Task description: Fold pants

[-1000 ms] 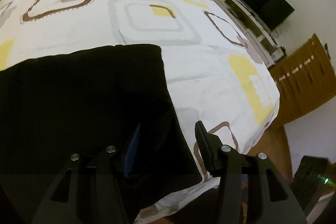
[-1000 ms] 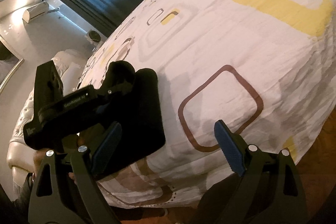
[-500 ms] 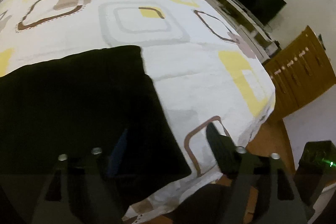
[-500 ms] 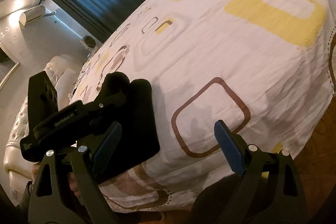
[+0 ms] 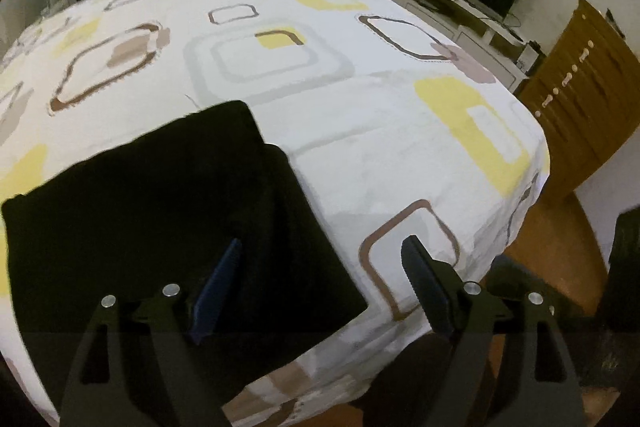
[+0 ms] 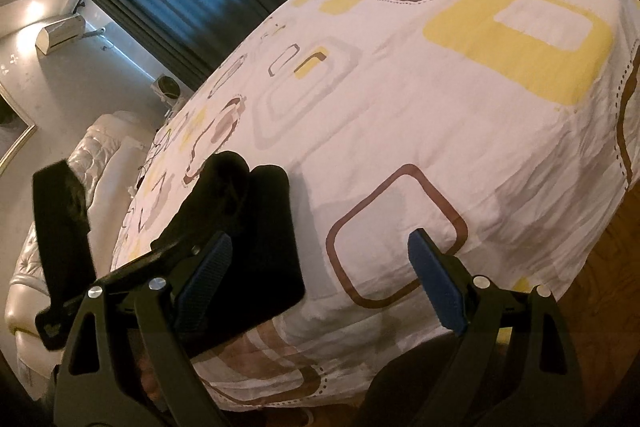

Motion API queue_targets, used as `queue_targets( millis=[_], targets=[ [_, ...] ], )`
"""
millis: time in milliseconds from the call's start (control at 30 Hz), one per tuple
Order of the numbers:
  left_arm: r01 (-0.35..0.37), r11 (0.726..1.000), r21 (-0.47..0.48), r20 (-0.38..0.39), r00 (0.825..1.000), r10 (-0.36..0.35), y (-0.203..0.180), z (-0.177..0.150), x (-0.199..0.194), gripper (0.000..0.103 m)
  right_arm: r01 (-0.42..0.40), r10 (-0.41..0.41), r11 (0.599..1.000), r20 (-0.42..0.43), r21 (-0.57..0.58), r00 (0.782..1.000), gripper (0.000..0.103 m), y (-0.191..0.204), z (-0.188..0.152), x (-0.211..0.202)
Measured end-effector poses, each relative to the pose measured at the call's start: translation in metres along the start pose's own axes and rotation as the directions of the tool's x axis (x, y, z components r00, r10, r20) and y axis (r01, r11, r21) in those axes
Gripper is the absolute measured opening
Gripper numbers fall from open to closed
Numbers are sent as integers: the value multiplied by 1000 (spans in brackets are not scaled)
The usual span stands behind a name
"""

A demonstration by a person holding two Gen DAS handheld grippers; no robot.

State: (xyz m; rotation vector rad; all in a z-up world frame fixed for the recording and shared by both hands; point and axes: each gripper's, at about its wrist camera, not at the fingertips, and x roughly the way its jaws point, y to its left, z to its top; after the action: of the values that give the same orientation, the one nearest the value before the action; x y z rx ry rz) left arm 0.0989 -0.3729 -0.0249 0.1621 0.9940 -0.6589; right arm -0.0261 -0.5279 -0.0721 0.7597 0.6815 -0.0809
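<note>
The black pants are seen folded into a flat rectangle on the patterned bed, near its front edge. The left hand-held gripper is held above their right edge; its jaws have just been opening and now stand wide, with nothing pressed between the pads. The right hand-held gripper is spread wide and empty over the sheet, beside the pants
</note>
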Motion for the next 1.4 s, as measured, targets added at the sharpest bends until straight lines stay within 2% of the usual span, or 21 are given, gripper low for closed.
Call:
queue_targets(
  millis=[233, 433, 500, 600, 667, 733, 800, 867, 900, 933, 1033, 1100, 1200, 1300, 1367, 1400],
  targets=[
    [-58, 998, 11, 36, 998, 58, 30, -13, -28, 81, -15, 15, 1000, -36, -2, 999, 90, 7, 0, 12],
    [-99, 993, -57, 61, 993, 103, 80, -23, -54, 81, -39, 37, 999, -99, -14, 994, 90, 25, -4, 33],
    [-89, 993, -81, 65, 993, 95, 96, -27, -63, 81, -62, 59, 998, -122, -19, 991, 90, 32, -6, 41],
    [7, 985, -172, 89, 996, 8, 147, -39, -82, 81, -100, 95, 995, -166, -19, 981, 90, 38, -3, 54],
    [99, 958, -271, 125, 990, -67, 189, -50, -91, 81, -128, 125, 992, -201, -2, 972, 90, 36, 0, 65],
    [190, 910, -369, 142, 979, -147, 236, -64, -92, 81, -150, 159, 987, -228, 54, 961, 90, 26, 6, 77],
    [243, 848, -471, 138, 970, -201, 279, -82, -87, 81, -188, 215, 975, -278, 121, 936, 90, 15, 13, 92],
    [277, 773, -571, 129, 960, -249, 318, -100, -76, 81, -186, 222, 972, -298, 146, 928, 90, 7, 18, 104],
    [292, 752, -591, 137, 955, -263, 326, -106, -74, 81, -188, 225, 971, -312, 147, 923, 90, 5, 19, 110],
    [325, 719, -614, 155, 943, -294, 336, -112, -69, 81, -184, 223, 972, -324, 148, 919, 90, 3, 21, 114],
    [401, 648, -648, 202, 910, -361, 348, -118, -58, 81, -188, 229, 971, -343, 151, 911, 90, 0, 26, 126],
    [433, 612, -661, 218, 892, -396, 351, -118, -48, 81, -204, 252, 965, -356, 167, 900, 90, -3, 28, 134],
    [433, 594, -678, 203, 887, -414, 348, -117, -35, 81, -217, 271, 959, -363, 184, 892, 90, -5, 34, 142],
    [422, 638, -644, 178, 894, -412, 335, -105, -26, 81, -232, 281, 958, -384, 169, 880, 90, -1, 39, 151],
    [423, 644, -637, 175, 894, -413, 330, -101, -22, 85, -259, 307, 951, -401, 172, 863, 93, 2, 42, 159],
    [419, 647, -637, 174, 896, -409, 327, -98, -19, 85, -281, 331, 943, -415, 178, 847, 93, 4, 43, 165]
  ],
)
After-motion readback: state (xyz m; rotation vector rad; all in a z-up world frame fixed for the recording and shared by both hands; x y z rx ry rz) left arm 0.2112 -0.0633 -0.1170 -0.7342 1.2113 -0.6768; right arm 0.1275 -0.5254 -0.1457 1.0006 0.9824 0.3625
